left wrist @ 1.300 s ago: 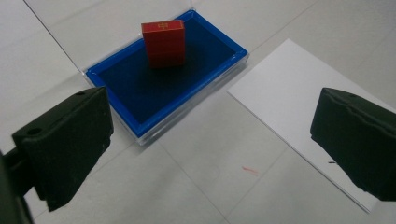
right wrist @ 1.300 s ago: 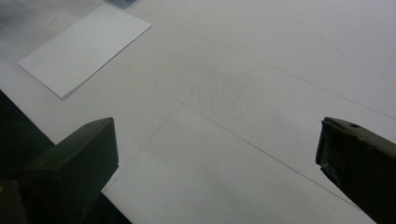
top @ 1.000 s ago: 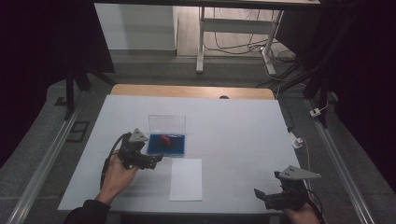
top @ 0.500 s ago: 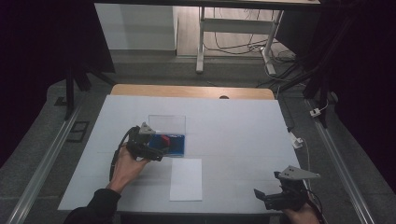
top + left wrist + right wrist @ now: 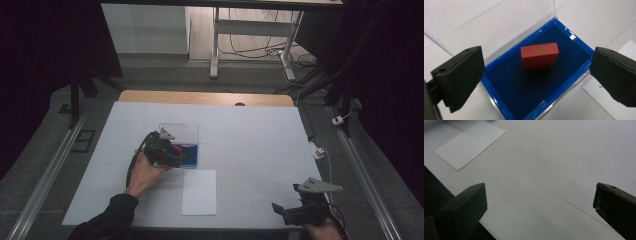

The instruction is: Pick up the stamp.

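A small red block [image 5: 539,56] lies in an open blue-lined case [image 5: 519,87] whose clear lid [image 5: 178,132] stands behind it. My left gripper [image 5: 536,77] hovers over the case, jaws wide open on either side of the block without touching it. In the high view the left gripper [image 5: 167,151] sits at the case's [image 5: 191,156] left end, held by a hand. My right gripper [image 5: 287,212] rests open near the table's front right edge, with nothing between its jaws [image 5: 539,212].
A white sheet of paper [image 5: 199,192] lies in front of the case, also seen as the paper [image 5: 469,143] in the right gripper view. The white table surface [image 5: 250,140] ends at a wooden strip [image 5: 205,97] at the back. Cables run along the right rail.
My left gripper has moved forward and right, from short of the case to over its left end. The right gripper has stayed in place.
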